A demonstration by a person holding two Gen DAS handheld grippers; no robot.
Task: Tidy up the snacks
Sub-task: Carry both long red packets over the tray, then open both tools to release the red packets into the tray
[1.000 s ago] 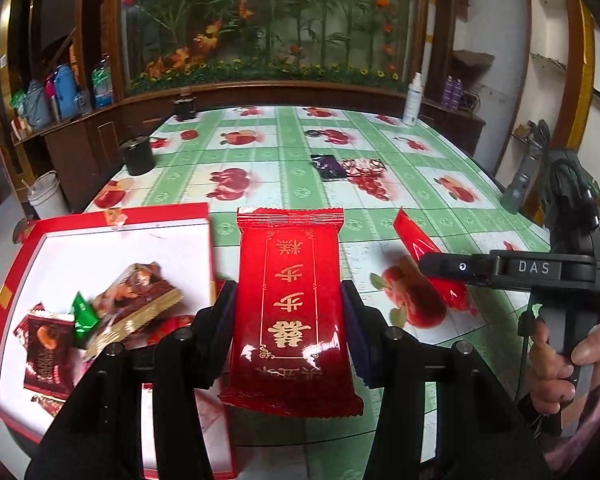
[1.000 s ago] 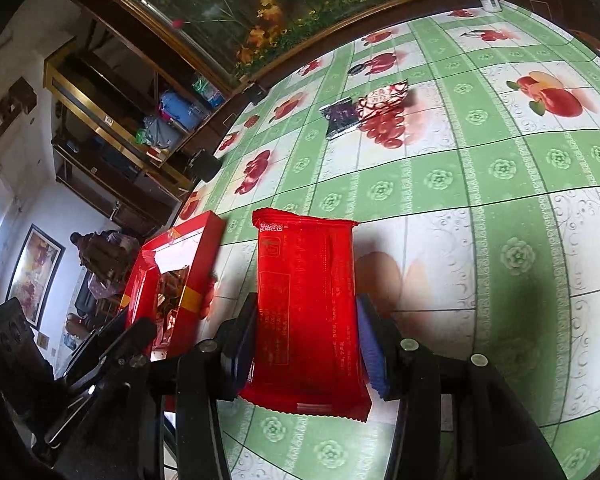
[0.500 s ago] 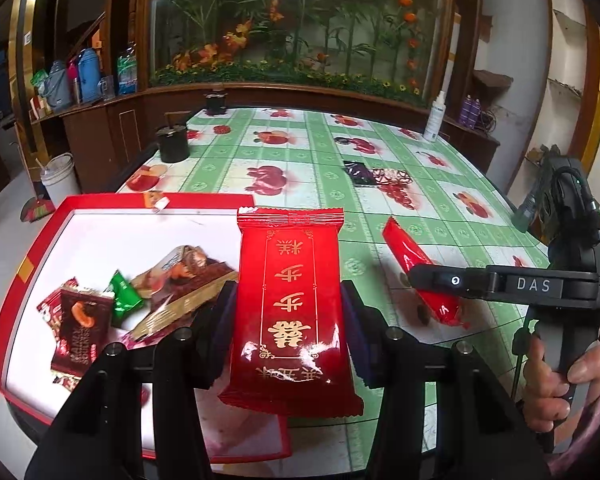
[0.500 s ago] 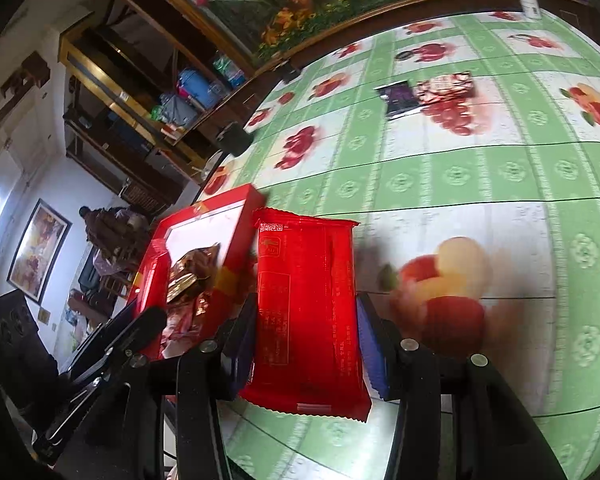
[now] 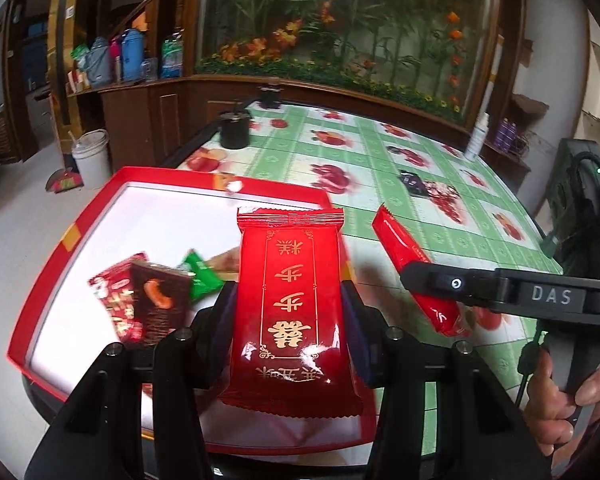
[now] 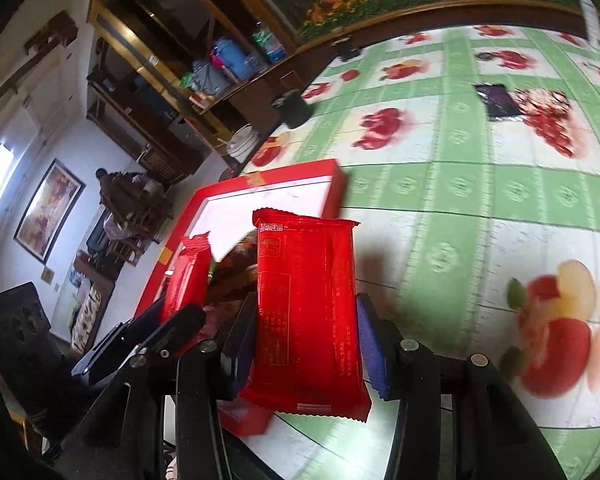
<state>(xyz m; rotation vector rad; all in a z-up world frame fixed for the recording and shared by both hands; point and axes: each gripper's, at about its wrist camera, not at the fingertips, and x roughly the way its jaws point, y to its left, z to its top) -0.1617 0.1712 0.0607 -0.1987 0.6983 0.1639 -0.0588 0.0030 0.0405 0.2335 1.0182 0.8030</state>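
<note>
Two red snack packets gripped | left gripper (image 5: 288, 312) clamps gold-lettered packet (image 5: 290, 300) over red tray (image 5: 40, 292) | right gripper (image 6: 306, 344) clamps plain-backed packet (image 6: 306, 304) at tray edge, above green tablecloth (image 6: 480, 200)

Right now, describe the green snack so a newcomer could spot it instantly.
Find the red tray with the white floor at the near-left corner of the green fruit-print table. Among the wrappers lying in it, the green packet sits right of the dark brown ones, the only green item there.

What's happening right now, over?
Left gripper shut on red packet above red tray. Right gripper shut on second red packet. Nothing in the way.
</note>
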